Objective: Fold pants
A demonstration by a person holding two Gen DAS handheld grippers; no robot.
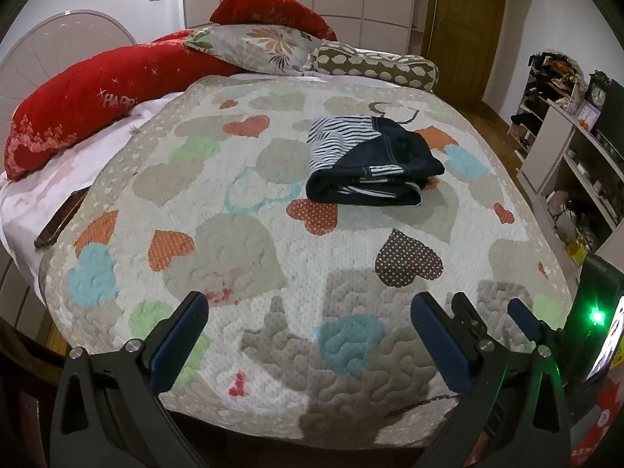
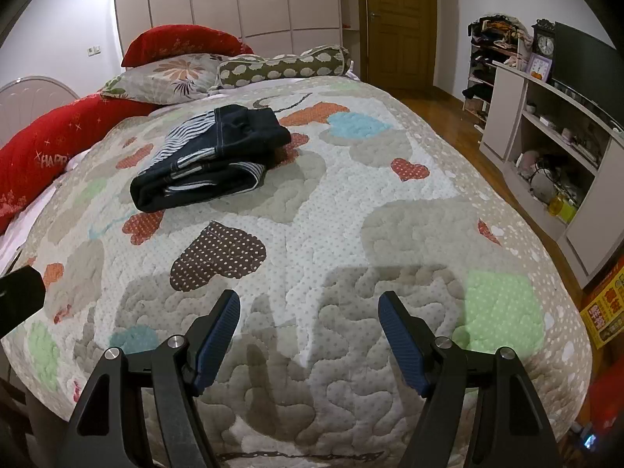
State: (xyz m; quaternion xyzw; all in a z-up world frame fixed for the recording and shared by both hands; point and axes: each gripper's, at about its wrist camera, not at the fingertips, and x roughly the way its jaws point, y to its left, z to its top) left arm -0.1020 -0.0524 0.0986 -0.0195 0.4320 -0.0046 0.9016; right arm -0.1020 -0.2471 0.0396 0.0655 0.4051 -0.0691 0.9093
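Observation:
The pants lie folded into a compact bundle of dark denim with a striped lining, out on the heart-patterned quilt. My left gripper hovers open over the quilt's near edge, well short of the bundle, with nothing between its blue pads. To its right, my right gripper shows from the side. In the right wrist view the pants sit up and to the left, and the right gripper stands open and empty above the quilt.
Red pillows, a floral pillow and a spotted bolster line the head of the bed. Grey shelving with clutter stands along the right wall beyond a strip of wooden floor. A wooden door is at the back.

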